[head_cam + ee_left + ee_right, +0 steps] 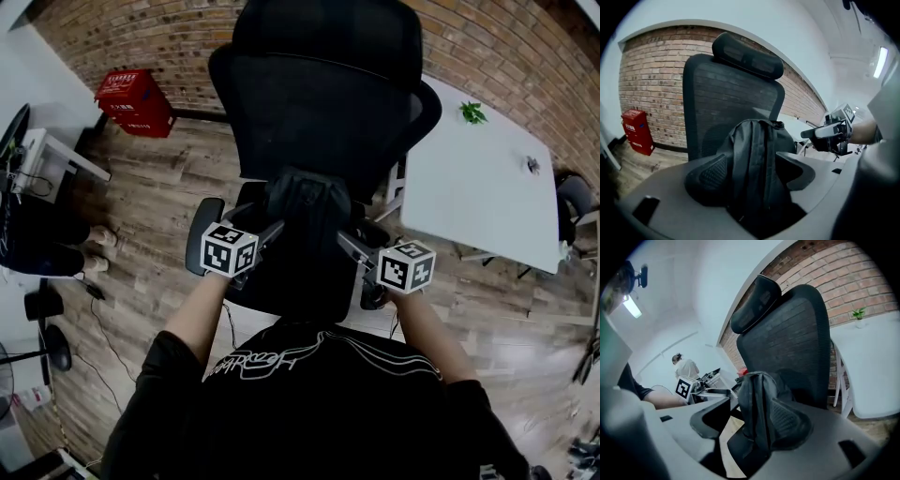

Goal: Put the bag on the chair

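Bag (305,202) rests on chair (319,103), soft, floppy, probably light, best taken by its top; left tool (270,228) and right tool (349,240) gape, released.

We see the bag (305,202), black and soft, standing upright on the seat of the chair (319,103), a black office chair with a mesh backrest and a headrest. The bag stands between the spread jaws of our left gripper (754,171), with its creased side and long seams facing them. Between the jaws of our right gripper (750,420) it sits close against the right-hand jaw, with a gap to the other. Beyond both pairs of jaws the backrest rises well above the bag's top.
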Demonstrator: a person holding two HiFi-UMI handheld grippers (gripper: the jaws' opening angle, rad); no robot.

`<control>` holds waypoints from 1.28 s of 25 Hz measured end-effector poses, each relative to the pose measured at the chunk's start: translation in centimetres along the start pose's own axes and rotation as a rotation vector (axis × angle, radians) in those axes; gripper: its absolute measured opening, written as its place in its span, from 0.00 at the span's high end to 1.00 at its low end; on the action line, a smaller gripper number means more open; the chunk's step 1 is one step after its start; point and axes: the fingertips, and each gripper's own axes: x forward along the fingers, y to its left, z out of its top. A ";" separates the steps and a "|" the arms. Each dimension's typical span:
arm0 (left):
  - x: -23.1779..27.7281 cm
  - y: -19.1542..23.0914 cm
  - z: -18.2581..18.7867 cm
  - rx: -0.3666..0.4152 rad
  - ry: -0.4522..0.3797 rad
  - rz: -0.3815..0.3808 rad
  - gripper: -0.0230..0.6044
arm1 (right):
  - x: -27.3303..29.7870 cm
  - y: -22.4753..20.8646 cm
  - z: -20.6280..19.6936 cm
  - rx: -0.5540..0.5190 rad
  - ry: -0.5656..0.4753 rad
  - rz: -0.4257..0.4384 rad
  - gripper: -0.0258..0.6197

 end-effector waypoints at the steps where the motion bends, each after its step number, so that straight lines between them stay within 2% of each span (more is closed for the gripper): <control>1: -0.8 -0.6 0.3 -0.003 -0.014 0.011 0.42 | -0.6 0.6 0.1 -0.004 -0.003 0.019 0.59; 3: -2.5 -2.7 1.0 -0.022 -0.053 0.000 0.44 | -1.8 1.9 0.2 -0.016 -0.008 0.052 0.61; 4: -3.3 -4.0 1.4 -0.026 -0.071 -0.009 0.47 | -2.6 2.6 0.3 -0.023 -0.014 0.070 0.65; 7: -6.0 -7.8 2.5 -0.008 -0.111 0.009 0.71 | -5.4 5.4 1.1 -0.050 -0.066 0.143 0.81; 10: -9.1 -12.3 3.9 -0.036 -0.194 -0.011 0.86 | -9.1 8.2 2.1 -0.048 -0.147 0.223 0.96; 12: -11.2 -15.8 5.0 -0.056 -0.252 -0.073 0.87 | -11.6 9.6 2.7 -0.042 -0.198 0.256 0.96; 14: -13.0 -18.9 5.5 -0.052 -0.271 -0.115 0.88 | -13.7 10.6 2.7 -0.065 -0.214 0.261 0.96; 18: -15.5 -24.0 5.8 0.007 -0.276 -0.126 0.89 | -17.3 12.5 2.6 -0.079 -0.210 0.292 0.96; 21: -17.4 -27.2 6.1 0.039 -0.310 -0.139 0.89 | -19.7 13.8 2.7 -0.099 -0.215 0.314 0.97; 27: -19.8 -30.4 5.7 0.049 -0.360 -0.140 0.89 | -22.9 16.9 1.9 -0.210 -0.265 0.343 0.97; 32: -19.2 -31.6 5.1 0.084 -0.332 -0.141 0.89 | -23.6 16.9 1.2 -0.250 -0.272 0.319 0.97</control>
